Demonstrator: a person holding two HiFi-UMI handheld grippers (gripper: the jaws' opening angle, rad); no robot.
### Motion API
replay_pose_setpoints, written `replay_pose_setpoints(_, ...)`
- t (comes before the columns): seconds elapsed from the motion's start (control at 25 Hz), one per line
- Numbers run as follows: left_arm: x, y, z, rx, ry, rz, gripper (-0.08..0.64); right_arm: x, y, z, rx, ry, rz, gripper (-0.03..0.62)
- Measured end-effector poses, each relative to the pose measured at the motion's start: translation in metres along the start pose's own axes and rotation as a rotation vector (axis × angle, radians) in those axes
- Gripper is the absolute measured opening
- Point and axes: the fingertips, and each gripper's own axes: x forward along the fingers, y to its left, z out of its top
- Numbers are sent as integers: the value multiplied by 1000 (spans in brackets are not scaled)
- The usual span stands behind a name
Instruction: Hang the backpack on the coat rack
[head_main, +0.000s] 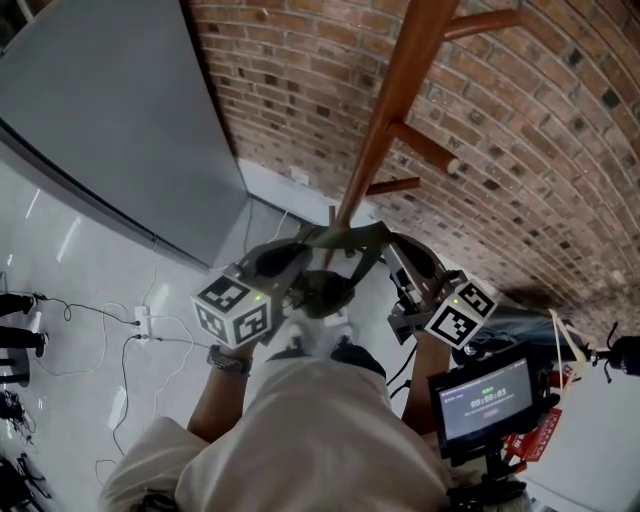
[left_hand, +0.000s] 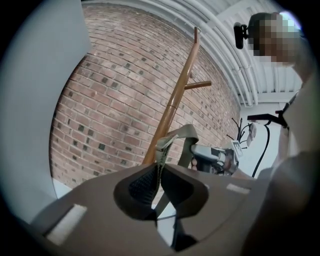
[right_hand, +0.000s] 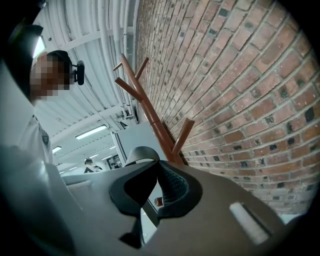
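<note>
The wooden coat rack (head_main: 400, 90) rises along the brick wall, with one peg (head_main: 425, 147) sticking out to the right. An olive backpack (head_main: 322, 290) hangs at its foot between my two grippers. My left gripper (head_main: 285, 258) is shut on an olive strap (left_hand: 162, 150), which stands up from the jaws in front of the pole (left_hand: 172, 105). My right gripper (head_main: 400, 258) is shut on a dark strap loop (right_hand: 141, 154) that curves up out of its jaws (right_hand: 157, 172). The pole (right_hand: 150, 112) and a lower peg (right_hand: 182, 135) stand just behind.
A brick wall (head_main: 520, 120) stands behind the rack and a grey panel (head_main: 110, 110) to its left. Cables and a power strip (head_main: 140, 322) lie on the white floor at left. A monitor on a stand (head_main: 482, 400) is at lower right. A person (right_hand: 89, 164) stands far off.
</note>
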Motion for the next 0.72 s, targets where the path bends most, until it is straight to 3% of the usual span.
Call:
replay_pose_setpoints(0.32, 16, 17, -26, -48, 67, 71, 18, 11, -35, -20, 47, 84, 2, 9)
replay_pose_setpoints(0.72, 26, 31, -53, -92, 124, 99, 20, 19, -57, -47, 102, 155, -7, 9)
